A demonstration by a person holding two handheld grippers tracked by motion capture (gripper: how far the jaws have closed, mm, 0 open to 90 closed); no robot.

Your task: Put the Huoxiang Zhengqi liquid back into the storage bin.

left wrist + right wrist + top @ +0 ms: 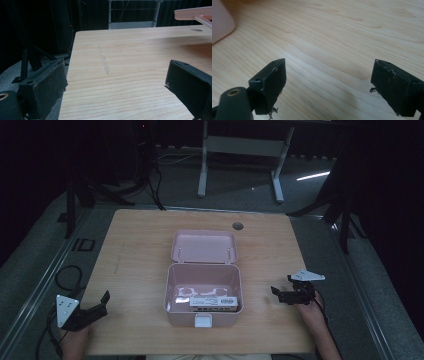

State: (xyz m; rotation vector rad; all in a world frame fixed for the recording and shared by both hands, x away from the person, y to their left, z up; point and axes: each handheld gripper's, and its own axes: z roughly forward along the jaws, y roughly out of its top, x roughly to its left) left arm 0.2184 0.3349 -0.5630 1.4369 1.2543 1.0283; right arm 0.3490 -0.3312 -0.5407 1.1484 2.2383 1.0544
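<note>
Box: a pink box [203, 295] sits at the middle of the wooden table [135, 255], near the person's edge, lid [203, 246] swung back and standing open on the far side.
Contents: a flat white device [213, 302] with a label strip lies on the box floor toward the near wall; white shapes sit beside it (too small to make out).
Latch: a pale clasp [203, 321] sits on the box's near face.
Left gripper: the left gripper [98, 306] rests at the near left corner of the table, well apart from the box, pointing right and slightly far; its grey three-cornered plate [65, 309] faces up.
Left jaws: spread wide with nothing between them, bare wood showing in the gap in the left gripper view.
Left hand: the left hand [75, 340] comes in from the bottom edge, wrapped round the handle.
Right gripper: the right gripper [280, 293] lies at the near right, near the box's right wall but not touching, pointing left toward it.
Right jaws: released and empty (only table grain lies between them in the right gripper view, with a pink corner of the box at the upper left).
Right hand: the right hand [310, 312] holds the handle, forearm angled in from the lower right.
</note>
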